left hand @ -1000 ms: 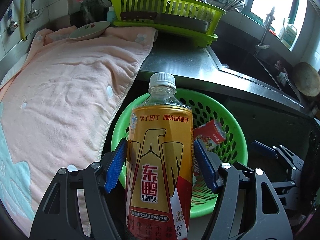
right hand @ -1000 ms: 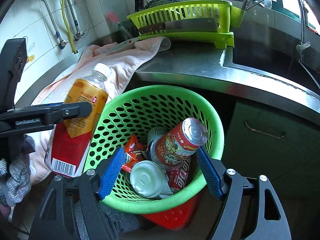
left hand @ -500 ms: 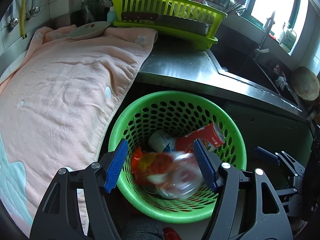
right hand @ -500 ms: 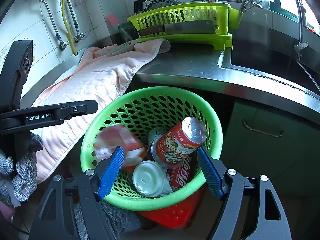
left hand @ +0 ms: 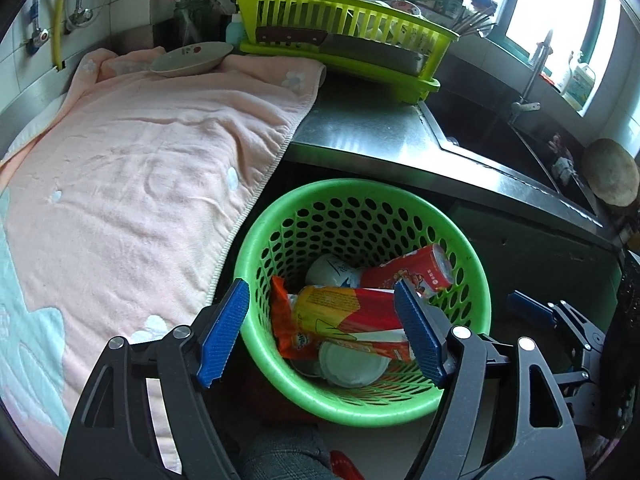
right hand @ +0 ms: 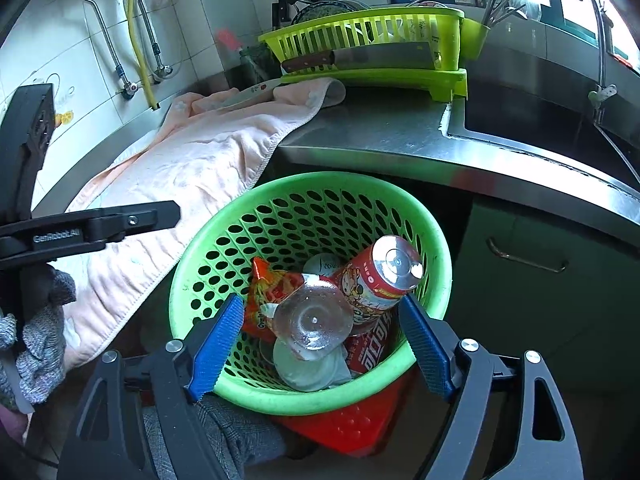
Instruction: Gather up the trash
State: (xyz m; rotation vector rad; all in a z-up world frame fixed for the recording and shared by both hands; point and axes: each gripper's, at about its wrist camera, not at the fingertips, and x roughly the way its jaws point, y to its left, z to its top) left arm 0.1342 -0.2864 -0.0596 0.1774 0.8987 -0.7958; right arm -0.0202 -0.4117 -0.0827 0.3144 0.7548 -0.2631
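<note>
I am looking at a steel counter (left hand: 360, 128) with a pink towel (left hand: 132, 184) spread over its left part, a lime dish rack (left hand: 344, 32) behind, and a sink (right hand: 532, 120) to the right. Below the counter edge sits one green basket (left hand: 476, 280). Both my grippers tilt down over it — the left gripper (left hand: 322, 334) has its jaws opening with nothing between them, and the right gripper (right hand: 320, 346) holds nothing either, its jaws opening too. Inside the basket I count one bottle (left hand: 352, 312) lying on its side, one red can (right hand: 380, 280), one orange wrapper (right hand: 266, 292) and two white cups (left hand: 352, 364) — the rest is hidden.
</note>
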